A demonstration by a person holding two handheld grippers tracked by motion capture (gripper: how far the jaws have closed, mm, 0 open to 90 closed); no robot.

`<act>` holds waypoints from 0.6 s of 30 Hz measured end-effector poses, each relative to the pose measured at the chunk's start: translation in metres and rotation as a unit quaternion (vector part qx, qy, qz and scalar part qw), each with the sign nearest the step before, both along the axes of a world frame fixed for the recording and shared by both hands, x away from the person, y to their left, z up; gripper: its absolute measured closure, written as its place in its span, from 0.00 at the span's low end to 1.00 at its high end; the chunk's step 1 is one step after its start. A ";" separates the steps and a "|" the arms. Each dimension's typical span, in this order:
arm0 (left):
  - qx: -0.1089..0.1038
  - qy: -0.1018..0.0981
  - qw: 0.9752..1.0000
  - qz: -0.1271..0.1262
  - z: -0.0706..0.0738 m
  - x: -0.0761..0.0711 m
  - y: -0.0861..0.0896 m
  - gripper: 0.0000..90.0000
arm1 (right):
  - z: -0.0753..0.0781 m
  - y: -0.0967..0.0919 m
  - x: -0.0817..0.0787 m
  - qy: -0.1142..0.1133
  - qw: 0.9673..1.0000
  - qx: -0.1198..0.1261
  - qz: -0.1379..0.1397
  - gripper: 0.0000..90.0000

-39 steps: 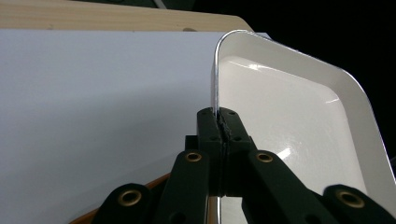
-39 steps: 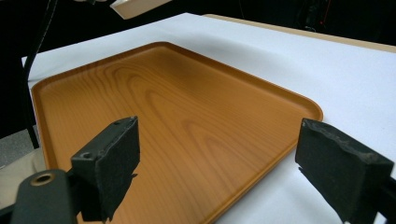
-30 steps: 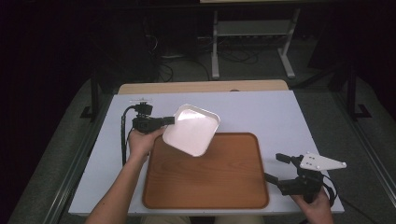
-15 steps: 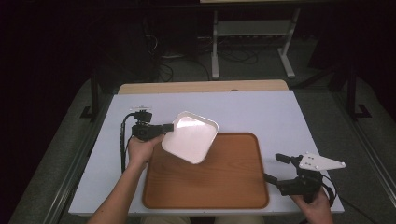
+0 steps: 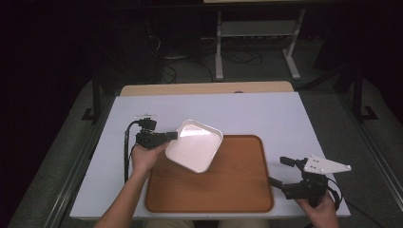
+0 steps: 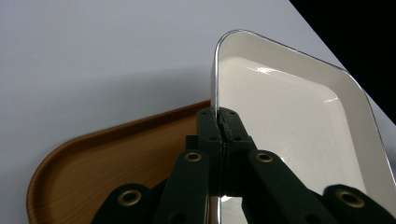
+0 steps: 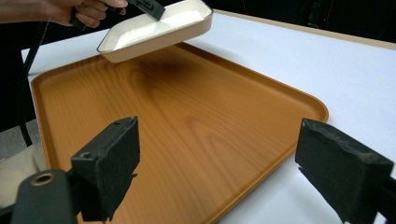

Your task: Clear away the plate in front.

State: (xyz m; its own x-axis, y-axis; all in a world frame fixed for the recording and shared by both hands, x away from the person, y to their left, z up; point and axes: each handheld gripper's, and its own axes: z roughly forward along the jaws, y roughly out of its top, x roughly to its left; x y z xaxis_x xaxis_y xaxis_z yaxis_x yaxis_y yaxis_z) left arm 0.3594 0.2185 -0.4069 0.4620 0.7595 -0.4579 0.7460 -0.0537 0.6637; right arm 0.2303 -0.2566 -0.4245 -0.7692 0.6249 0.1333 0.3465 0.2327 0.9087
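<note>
A white rectangular dish (image 5: 195, 145) hangs tilted above the far left corner of a brown wooden tray (image 5: 223, 190). My left gripper (image 5: 172, 136) is shut on the dish's left rim; in the left gripper view the jaws pinch the thin rim of the dish (image 6: 299, 126) over the tray (image 6: 107, 163). My right gripper (image 5: 278, 171) stands open off the tray's right edge, holding nothing. In the right gripper view its wide-apart black pads (image 7: 116, 158) frame the tray (image 7: 187, 126), with the dish (image 7: 159, 28) held up at the far end.
The tray lies on a white tabletop (image 5: 266, 114) with a pale wooden strip (image 5: 204, 88) along its far edge. A black cable (image 5: 126, 152) trails from the left gripper. Beyond the table stands a metal frame (image 5: 256, 38) on a dark floor.
The left gripper has brought the dish down and a little toward the tray, now hanging lower over its far left corner. The right gripper has stayed put.
</note>
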 end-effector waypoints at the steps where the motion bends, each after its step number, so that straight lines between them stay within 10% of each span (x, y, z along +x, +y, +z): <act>1: -0.002 0.001 1.000 0.001 -0.001 -0.001 0.000 0.99 | 0.000 0.000 0.000 0.000 1.000 0.000 0.000 0.15; 18: 0.014 0.018 1.000 -0.005 -0.023 -0.011 -0.013 0.99 | 0.000 0.000 0.000 -0.001 1.000 0.001 0.003 0.15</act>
